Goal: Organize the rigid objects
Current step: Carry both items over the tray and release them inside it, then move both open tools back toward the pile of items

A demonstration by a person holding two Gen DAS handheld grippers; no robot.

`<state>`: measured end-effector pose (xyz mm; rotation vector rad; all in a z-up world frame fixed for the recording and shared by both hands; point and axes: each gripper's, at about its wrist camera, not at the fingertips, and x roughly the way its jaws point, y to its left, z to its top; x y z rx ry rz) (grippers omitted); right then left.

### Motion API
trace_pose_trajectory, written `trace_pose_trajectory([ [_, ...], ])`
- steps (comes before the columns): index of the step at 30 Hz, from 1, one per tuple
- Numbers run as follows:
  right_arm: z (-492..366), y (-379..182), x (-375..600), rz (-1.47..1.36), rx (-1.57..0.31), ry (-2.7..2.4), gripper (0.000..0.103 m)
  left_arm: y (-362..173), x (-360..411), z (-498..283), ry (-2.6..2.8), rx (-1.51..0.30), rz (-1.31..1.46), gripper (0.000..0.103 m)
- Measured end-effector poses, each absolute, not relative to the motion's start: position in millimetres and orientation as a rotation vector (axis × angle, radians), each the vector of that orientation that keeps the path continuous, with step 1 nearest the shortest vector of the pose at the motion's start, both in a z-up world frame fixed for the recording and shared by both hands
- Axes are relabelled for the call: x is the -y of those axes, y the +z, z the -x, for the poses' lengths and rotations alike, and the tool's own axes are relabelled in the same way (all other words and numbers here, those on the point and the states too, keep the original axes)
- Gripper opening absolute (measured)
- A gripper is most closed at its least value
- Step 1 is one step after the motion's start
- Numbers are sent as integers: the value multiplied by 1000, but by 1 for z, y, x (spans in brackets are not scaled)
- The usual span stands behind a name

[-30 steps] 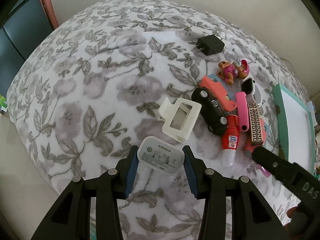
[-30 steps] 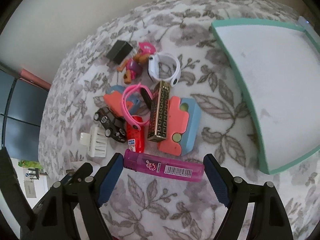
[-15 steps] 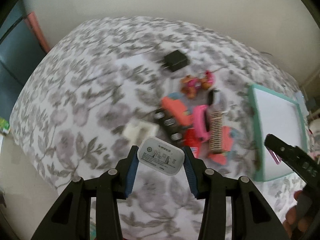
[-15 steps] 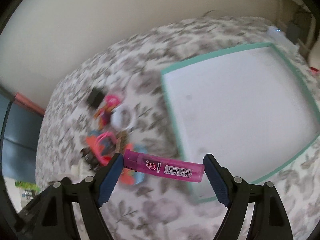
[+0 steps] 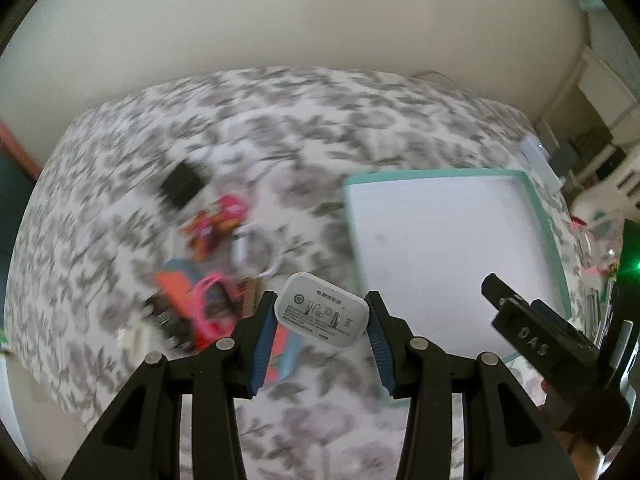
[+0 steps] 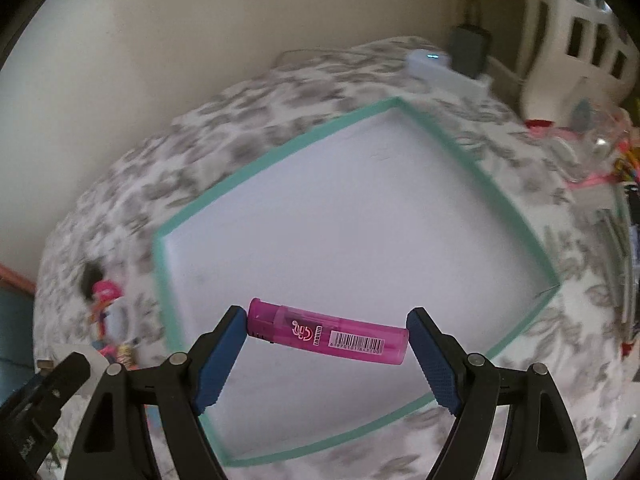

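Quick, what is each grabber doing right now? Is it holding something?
Left gripper: shut on the white power adapter.
Right gripper: shut on the pink lighter, held end to end.

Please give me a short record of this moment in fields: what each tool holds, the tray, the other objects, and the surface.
left tool: shut on white charger
right tool: shut on pink lighter, held by its two ends
tray: teal rim, white inside, nothing in it
right tool position: over the tray
toy pile: left of the tray, blurred
black adapter: beyond the pile
surface: floral cloth
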<state>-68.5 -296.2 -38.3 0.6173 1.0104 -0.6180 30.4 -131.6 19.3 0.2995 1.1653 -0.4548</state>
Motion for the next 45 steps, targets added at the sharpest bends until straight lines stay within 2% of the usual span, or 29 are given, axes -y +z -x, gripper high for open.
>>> trace_pose_trajectory([
  [13,95,-54,349,-645,-1031,-755,84,-20,223,-18,-564,-1206,-330,46],
  [21,96,-61,350,-602,-1065,-781,84,-45,228,-22,-560,-1241,-310,46],
  [32,93,-60,346,-571,-1080,-784,84,-47,224,-21,-564,-1242,-310,47],
  [36,93,-60,345,-568,-1080,-785,85,-39,221,-22,-564,-1214,-298,58],
  [38,93,-59,345,-561,-1078,-786,86,-36,219,-23,-563,-1208,-290,60],
  [41,93,-55,343,-549,-1063,-791,95,-33,216,-25,-557,-1209,-281,62],
  [45,93,-50,341,-525,-1043,-798,101,-31,209,-31,-535,-1213,-250,83],
])
